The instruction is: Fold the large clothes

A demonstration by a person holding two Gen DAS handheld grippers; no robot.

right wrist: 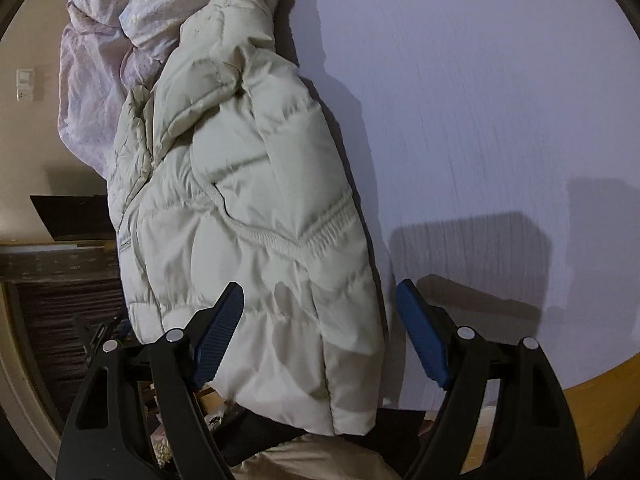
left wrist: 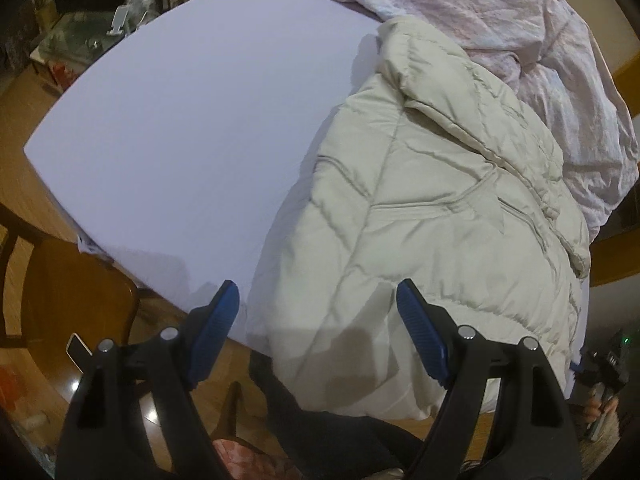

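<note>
since both tools stand wide with nothing between their pads, the coming move turns on how the jacket lies from each of them. it is a pale quilted puffer, folded in on itself into a long bundle, resting on the white worktop along one side, its near end hanging a little over the worktop's near edge toward the person.

seen from the left tool, the jacket lies ahead and mostly off to the right, with only its near left corner falling between the blue pads, which look clear of the cloth. seen from the right tool, the jacket lies straight ahead and a little left; its near end sits in the gap, though whether the pads touch it i cannot tell. by my reading the right tool is the nearer and better centred on it.

the jacket's long axis runs away from the person, from the hem end by the tools to the collar end far off, where it meets a crumpled pink sheet. in the left view that axis leans up and rightward; in the right view it leans up and leftward. the wide bare part of the worktop lies beside the jacket, on the left tool's side, so a fold end over end along that axis looks likeliest.
</note>
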